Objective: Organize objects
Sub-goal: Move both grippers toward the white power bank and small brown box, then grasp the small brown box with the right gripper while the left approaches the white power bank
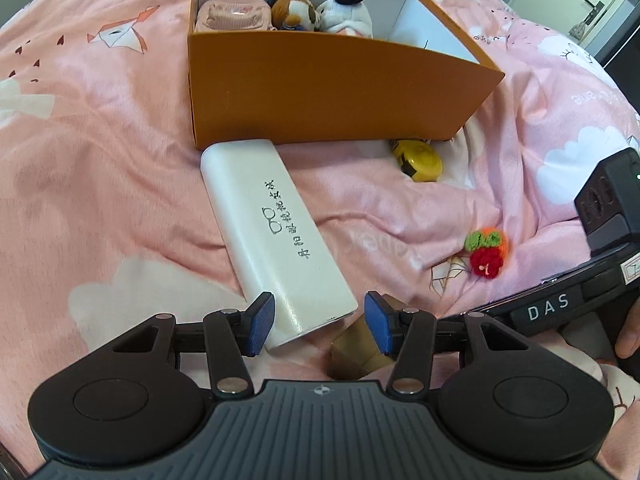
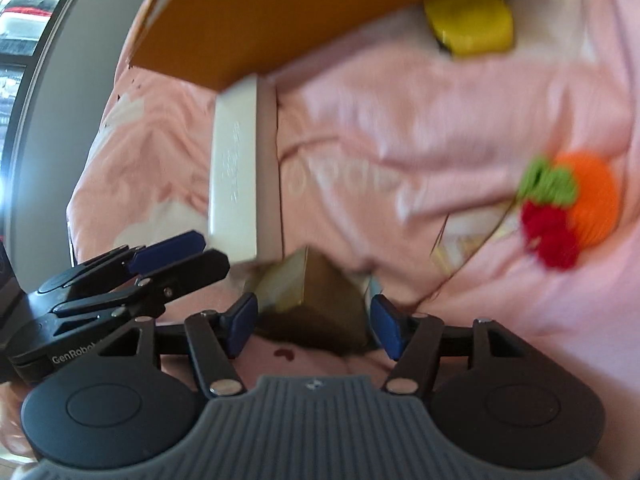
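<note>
Blue pads on the left gripper (image 1: 320,326) stand apart, not pressing anything. The near end of the white case (image 1: 276,240) sits between them, touching or nearly touching the left pad, with a gap at the right pad. The right gripper (image 2: 312,330) is loose too. Its pads sit on both sides of the small gold box (image 2: 316,292), but the picture is blurry, so it is hard to tell if they touch it.

The step looks like picking up: each hand is lined up on one thing. Next, each gripper probably needs to close and lift.

Farther out from the jaws lie the knitted fruit (image 1: 486,252) to the right and the yellow tape measure (image 1: 418,160) ahead. Beyond them stands the orange box (image 1: 320,92), with soft toys (image 1: 320,10) already inside on its left side.
</note>
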